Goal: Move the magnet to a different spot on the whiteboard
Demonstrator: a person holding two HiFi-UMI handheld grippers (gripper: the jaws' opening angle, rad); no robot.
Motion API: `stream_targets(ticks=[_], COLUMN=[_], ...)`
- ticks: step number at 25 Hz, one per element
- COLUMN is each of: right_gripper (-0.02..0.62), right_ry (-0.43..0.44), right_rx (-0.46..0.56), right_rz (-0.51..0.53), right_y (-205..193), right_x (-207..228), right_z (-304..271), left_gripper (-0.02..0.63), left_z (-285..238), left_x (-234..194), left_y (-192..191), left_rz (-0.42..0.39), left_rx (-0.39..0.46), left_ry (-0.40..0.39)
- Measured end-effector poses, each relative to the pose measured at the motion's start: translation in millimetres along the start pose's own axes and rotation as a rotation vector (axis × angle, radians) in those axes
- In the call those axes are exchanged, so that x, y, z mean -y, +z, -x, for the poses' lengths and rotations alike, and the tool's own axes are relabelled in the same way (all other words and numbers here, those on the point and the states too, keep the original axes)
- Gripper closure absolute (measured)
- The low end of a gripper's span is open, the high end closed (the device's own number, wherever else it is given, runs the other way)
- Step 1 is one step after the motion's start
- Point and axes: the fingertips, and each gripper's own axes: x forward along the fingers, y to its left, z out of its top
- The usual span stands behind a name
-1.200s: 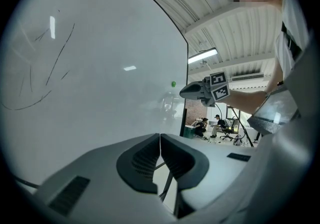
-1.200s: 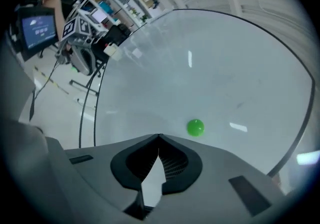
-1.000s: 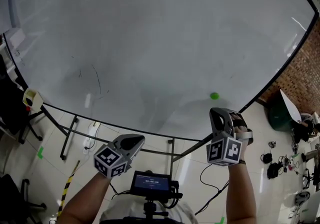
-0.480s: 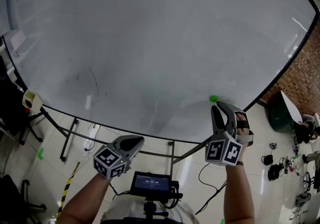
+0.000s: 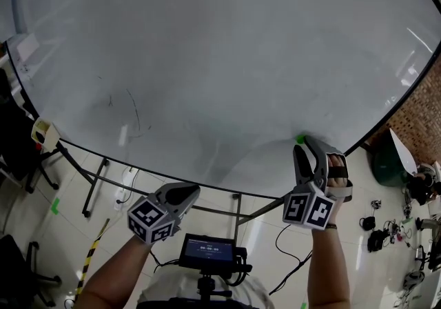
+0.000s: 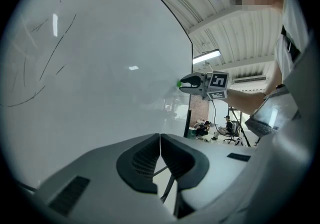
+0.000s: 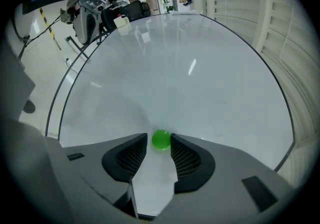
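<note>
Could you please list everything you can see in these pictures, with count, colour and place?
whiteboard: one, white with a black frame, fills most of the head view.
pen marks: a few, dark and thin, on the left part of the whiteboard.
magnet: one, green and round, on the whiteboard near its lower right edge.
screen: one, dark with a lit display, low down between the person's arms.
brick wall: one, reddish, to the right of the whiteboard.
left gripper: one, grey, jaws together and empty, below the whiteboard's lower edge.
right gripper: one, grey, jaws apart and just been opening, with the magnet between their tips but not clamped.
</note>
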Motion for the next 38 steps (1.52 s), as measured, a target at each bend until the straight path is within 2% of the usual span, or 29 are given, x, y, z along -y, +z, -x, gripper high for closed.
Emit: stream_targets(ticks=[11,26,29,38], right_gripper=[0.446,0.448,0.448,0.448], right_ry=[-0.034,-0.014,0.004,0.123], right_rx=[-0.011,0.021,0.064,0.247], right_rz=[-0.003,-0.214,-0.323,-0.845], right_y=[-0.1,2.5,7.8,18.5], right_x=[5.5,-0.1,-1.3,-12.7], right_z=[-7.3,7.5,16.3,53.4], left_gripper=[0.574,0.574,0.574,0.574], left_z=[5.1,44.7,55.9,76.3], left_x=[-11.7,-0.7,5.6,29.1], left_y=[5.6,-0.9,-3.2,-11.2], left_rz=[0.006,-0.005,-0.01,-0.016], left_rx=[0.003,-0.017,-0.025,-0.034], left_ry=[0.02,0.082,0.096,0.086])
